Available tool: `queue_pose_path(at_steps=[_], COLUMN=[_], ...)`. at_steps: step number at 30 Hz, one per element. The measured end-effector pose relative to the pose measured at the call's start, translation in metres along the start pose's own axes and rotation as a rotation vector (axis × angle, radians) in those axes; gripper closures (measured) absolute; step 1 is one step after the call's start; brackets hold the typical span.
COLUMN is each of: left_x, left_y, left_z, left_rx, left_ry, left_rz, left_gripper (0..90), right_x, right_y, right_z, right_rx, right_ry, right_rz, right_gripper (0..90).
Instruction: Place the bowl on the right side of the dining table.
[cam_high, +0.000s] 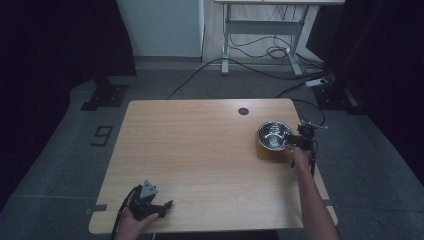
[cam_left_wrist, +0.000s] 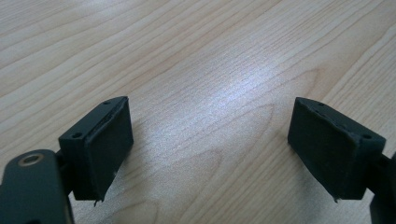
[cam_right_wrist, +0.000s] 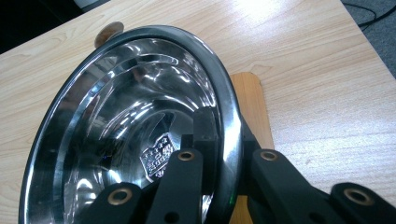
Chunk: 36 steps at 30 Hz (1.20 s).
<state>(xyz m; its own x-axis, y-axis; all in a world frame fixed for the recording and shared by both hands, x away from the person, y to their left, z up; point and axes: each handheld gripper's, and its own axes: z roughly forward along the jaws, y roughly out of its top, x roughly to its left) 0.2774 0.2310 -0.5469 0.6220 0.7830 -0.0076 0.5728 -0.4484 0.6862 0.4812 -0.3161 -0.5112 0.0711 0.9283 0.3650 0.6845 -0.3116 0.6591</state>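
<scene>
On table — right tongs (cam_right_wrist: 223, 154) pinching steel bowl (cam_right_wrist: 121, 116) rim | left tongs (cam_left_wrist: 210, 149) spread wide — nothing held

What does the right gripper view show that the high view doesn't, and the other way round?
Right gripper view alone: the right gripper has one jaw inside and one outside the steel bowl's rim, clamped shut on it, and a stamped mark on the bowl's bottom.
High view alone: the left gripper resting open near the table's near left edge, and the cables on the floor.
Both: the bowl, the orange-brown board under it, and the table.
</scene>
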Motion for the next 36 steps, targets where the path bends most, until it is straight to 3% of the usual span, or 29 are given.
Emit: queue_pose_path(at_steps=[22,29,36], left_x=[0.0,0.0,0.0], left_y=[0.0,0.0,0.0], left_z=[0.0,0.0,0.0], left_rx=[0.0,0.0,0.0], left_ry=[0.0,0.0,0.0], left_rz=[0.0,0.0,0.0], left_gripper=[13.7,13.7,13.7], right_x=[0.0,-0.005,-0.012], right_y=[-0.006,-0.008,-0.012], right_z=[0.018,0.018,0.02], right_rx=[0.022,0.037,0.033], right_ry=[-0.017,-0.042,-0.029], right_rz=[0.011,0.023,0.042], right_gripper=[86.1,86.4,84.5])
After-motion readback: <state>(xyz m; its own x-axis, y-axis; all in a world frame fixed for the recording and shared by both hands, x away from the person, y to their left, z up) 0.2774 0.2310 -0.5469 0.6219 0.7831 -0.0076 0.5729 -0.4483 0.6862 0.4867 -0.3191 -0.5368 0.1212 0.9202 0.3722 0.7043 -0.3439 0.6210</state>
